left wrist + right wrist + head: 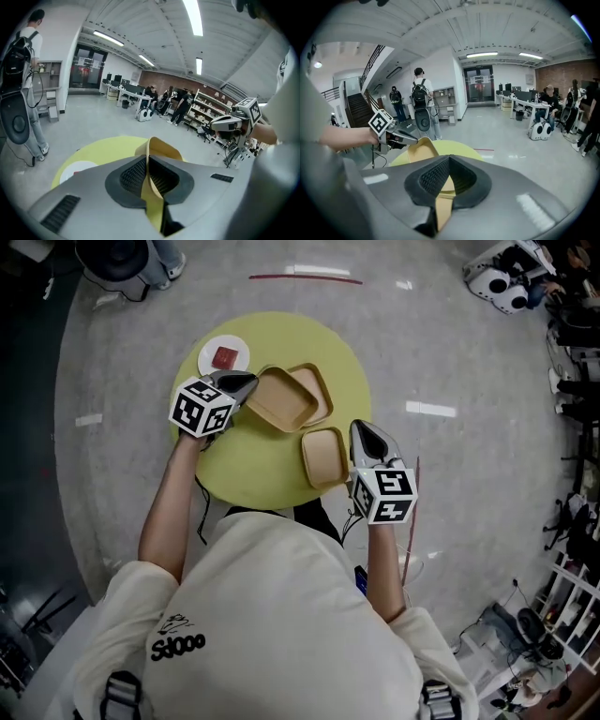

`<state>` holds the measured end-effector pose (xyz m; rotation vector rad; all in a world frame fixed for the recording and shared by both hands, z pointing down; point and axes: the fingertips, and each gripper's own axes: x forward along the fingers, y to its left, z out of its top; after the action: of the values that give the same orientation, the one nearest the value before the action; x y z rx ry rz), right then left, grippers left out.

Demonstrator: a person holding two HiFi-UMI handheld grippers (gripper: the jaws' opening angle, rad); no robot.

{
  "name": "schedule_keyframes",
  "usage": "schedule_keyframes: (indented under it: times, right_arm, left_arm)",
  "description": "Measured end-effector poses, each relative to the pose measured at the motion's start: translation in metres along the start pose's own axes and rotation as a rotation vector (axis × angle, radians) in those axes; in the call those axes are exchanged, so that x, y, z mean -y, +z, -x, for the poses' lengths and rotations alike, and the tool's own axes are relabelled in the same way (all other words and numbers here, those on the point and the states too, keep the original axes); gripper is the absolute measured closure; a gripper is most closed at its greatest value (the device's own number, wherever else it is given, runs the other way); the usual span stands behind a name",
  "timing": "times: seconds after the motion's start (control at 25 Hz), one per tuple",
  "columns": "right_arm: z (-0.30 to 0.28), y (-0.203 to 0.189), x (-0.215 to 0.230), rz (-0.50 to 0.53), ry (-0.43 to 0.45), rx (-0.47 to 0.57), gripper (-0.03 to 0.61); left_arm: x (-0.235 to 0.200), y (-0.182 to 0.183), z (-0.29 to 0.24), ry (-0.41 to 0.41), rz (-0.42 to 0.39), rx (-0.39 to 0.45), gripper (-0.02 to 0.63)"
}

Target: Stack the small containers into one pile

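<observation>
Head view gives me the round yellow table (246, 486), where my left gripper (249, 383) pinches the rim of the bigger tan container (279, 401), which is tilted and overlaps a second tan container (319, 386). My right gripper (356, 435) is clamped on the rim of the smaller tan container (324, 457) near the table's front edge. A white plate (211, 360) sits at the far left.

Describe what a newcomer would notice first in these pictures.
A round yellow table fills the middle of the head view, bright against the grey floor. Over it the left gripper is shut on a tilted tan container that overlaps a second container, and the right gripper is shut on a third container near the table's near edge. A white plate with a red item sits far left.
</observation>
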<state>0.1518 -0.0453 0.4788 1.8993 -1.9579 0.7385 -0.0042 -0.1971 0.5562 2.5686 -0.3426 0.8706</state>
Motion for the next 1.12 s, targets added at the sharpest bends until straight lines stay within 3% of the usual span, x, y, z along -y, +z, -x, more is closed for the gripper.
schedule_keyframes:
  times: [0.2,0.44,0.6,0.76,0.96,1.12]
  right_arm:
    - [0.007,-0.012,0.02,-0.044,-0.03,-0.017,0.569]
    - [0.013,-0.019,0.031,-0.107,-0.022,-0.051,0.569]
    - [0.031,-0.008,0.058,-0.124,-0.005,-0.057,0.569]
    - [0.044,-0.024,0.07,-0.135,-0.01,-0.069,0.569]
    - [0.039,-0.026,0.095,-0.153,-0.036,-0.085,0.569]
    - [0.033,-0.036,0.103,-0.166,-0.05,-0.096,0.569]
  left_arm:
    - [0.008,0.02,-0.032,-0.036,-0.061,-0.039,0.591]
    - [0.018,0.036,-0.063,-0.082,-0.151,-0.153,0.591]
    - [0.048,0.055,-0.086,-0.151,-0.155,-0.234,0.591]
    - [0.064,0.033,-0.104,-0.209,-0.117,-0.295,0.591]
    - [0.057,0.032,-0.128,-0.234,-0.108,-0.31,0.591]
    - [0.053,0.02,-0.143,-0.2,-0.121,-0.323,0.591]
